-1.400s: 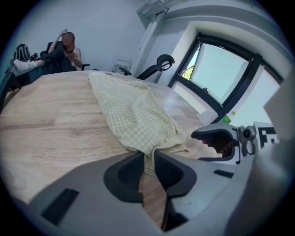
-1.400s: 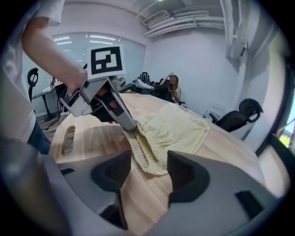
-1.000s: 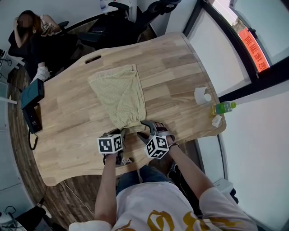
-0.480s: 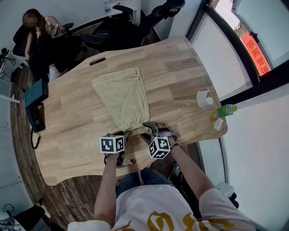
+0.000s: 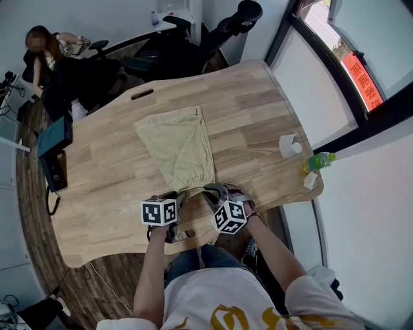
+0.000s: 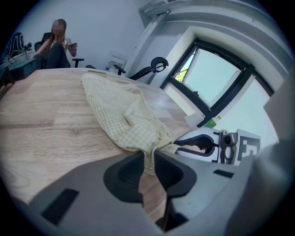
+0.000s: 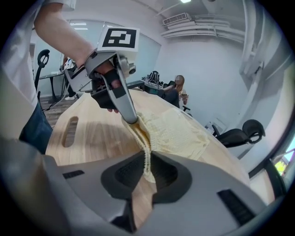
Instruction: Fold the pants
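The big wooden table [image 5: 110, 187] fills the middle of the head view. The pale yellow checked pants [image 5: 177, 145] lie flat on it. Their near end is bunched up at the table's near edge, where both grippers meet it. A person [image 5: 48, 58] sits past the far left corner. A black office chair [image 5: 239, 16] stands behind the far edge. A dark box [image 5: 55, 134] sits at the table's left edge.

The left gripper [image 5: 175, 195] is clenched on the near left corner of the pants, just as it was a second ago. The right gripper [image 5: 210, 189] has changed. A second ago its jaws stood wide apart beside the cloth. Now they are closing, and the edge of the pants is pinched between them.

A white cup [image 5: 288, 145] and a small green bottle [image 5: 317, 161] stand near the table's right edge.

Only the head view shows the whole pants spread out and the dark box. The left gripper view shows, up close, the cloth running down between its own two jaws, with the right gripper just beside it. The right gripper view shows the thin folded edge caught between its own pads. It also shows the tip of the left gripper holding the same edge a little farther along.
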Tool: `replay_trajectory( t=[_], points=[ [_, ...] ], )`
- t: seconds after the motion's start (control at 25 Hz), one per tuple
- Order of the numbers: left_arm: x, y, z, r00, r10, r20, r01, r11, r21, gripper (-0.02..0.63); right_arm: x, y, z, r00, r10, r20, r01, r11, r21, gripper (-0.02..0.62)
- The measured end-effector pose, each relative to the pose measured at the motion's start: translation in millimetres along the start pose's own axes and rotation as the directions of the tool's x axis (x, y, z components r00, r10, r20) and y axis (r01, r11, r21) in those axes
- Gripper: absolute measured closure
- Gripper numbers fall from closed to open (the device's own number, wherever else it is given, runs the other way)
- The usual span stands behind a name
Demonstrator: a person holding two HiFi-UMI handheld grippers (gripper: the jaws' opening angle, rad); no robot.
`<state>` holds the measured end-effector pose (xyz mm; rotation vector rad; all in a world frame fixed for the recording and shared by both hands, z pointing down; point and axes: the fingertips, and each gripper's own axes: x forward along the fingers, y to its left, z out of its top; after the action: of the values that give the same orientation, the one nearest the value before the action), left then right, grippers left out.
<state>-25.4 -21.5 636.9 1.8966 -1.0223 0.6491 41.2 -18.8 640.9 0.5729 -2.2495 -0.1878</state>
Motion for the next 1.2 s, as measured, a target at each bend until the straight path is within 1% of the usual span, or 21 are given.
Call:
replay_trajectory(
  t=[0.08, 0.2, 0.36, 0.52, 0.68, 0.84, 1.0, 1.12, 1.2],
  points=[
    [-7, -3, -2, 1.000, -0.006, 0.000, 0.006, 1.000, 0.010, 0.537, -7, 3, 7, 1.000, 0.008, 0.005, -0.008, 1.000, -0.008, 0.554],
    [-24, -11, -2, 1.000, -0.020, 0.022, 0.019, 1.000, 0.018, 0.537, -20, 9, 18, 0.999, 0.030, 0.022, -0.030, 1.000, 0.000, 0.554],
    [-51, -22, -5, 0.999, -0.042, 0.026, 0.041, 0.999, 0.027, 0.537, -44, 18, 39, 0.995, 0.073, 0.062, -0.076, 0.996, 0.045, 0.555],
    [-69, -29, -15, 0.996, -0.085, 0.012, 0.085, 0.996, -0.005, 0.537, -64, 31, 53, 0.989, 0.128, 0.078, -0.132, 0.990, 0.056, 0.555],
    [-87, -35, -25, 0.995, -0.102, 0.014, 0.103, 0.995, -0.020, 0.537, -77, 41, 70, 0.976, 0.172, 0.131, -0.189, 0.973, 0.131, 0.555],
    [-102, -41, -28, 0.993, -0.113, 0.022, 0.114, 0.993, -0.042, 0.537, -88, 47, 79, 0.968, 0.205, 0.144, -0.223, 0.968, 0.116, 0.555],
    [-110, -43, -22, 0.989, -0.135, 0.053, 0.139, 0.988, -0.067, 0.535, -93, 41, 90, 0.963, 0.211, 0.166, -0.233, 0.964, 0.128, 0.555],
    [-111, -43, -13, 0.981, -0.178, 0.080, 0.185, 0.978, -0.093, 0.532, -89, 32, 94, 0.964, 0.205, 0.169, -0.229, 0.963, 0.140, 0.555],
    [-106, -42, -10, 0.975, -0.207, 0.081, 0.215, 0.970, -0.109, 0.529, -85, 24, 92, 0.967, 0.198, 0.162, -0.222, 0.963, 0.150, 0.555]
  ],
)
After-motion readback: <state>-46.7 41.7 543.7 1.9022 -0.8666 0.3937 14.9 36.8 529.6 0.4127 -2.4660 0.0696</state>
